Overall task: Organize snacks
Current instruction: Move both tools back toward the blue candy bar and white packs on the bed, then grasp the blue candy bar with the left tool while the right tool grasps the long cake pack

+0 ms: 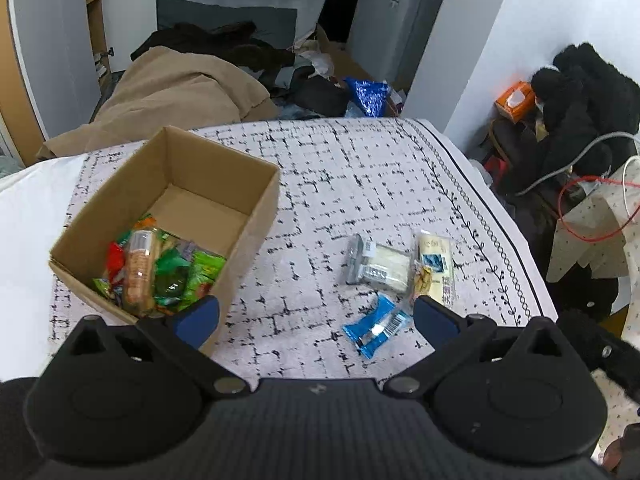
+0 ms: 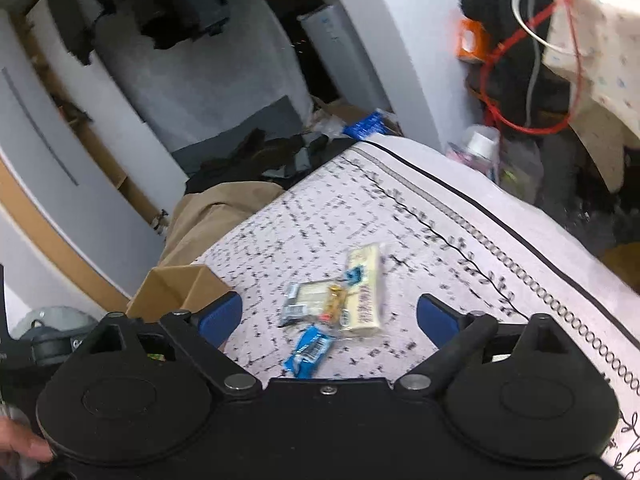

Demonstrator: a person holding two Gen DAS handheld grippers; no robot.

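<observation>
A cardboard box [image 1: 256,204] stands on the patterned cloth at the left, with several green, red and orange snack packs [image 1: 152,268] in its near end. Right of it lie loose snacks: a blue packet [image 1: 376,326], a clear pack with pale contents [image 1: 380,266] and a long cream pack [image 1: 436,266]. My left gripper [image 1: 316,318] hangs open above the cloth between box and snacks, holding nothing. In the right wrist view my right gripper [image 2: 330,320] is open and empty, above the blue packet [image 2: 308,348], the clear pack [image 2: 310,300] and the cream pack [image 2: 364,292]. The box corner [image 2: 172,290] shows at its left.
The cloth-covered surface [image 1: 360,168] ends at a bordered edge on the right. Beyond lie a tan blanket [image 1: 176,92], dark clothes, a blue bag [image 1: 368,94], an orange tissue box [image 1: 516,100], and red and white cables [image 1: 588,216]. A person's finger [image 2: 24,446] shows at the lower left.
</observation>
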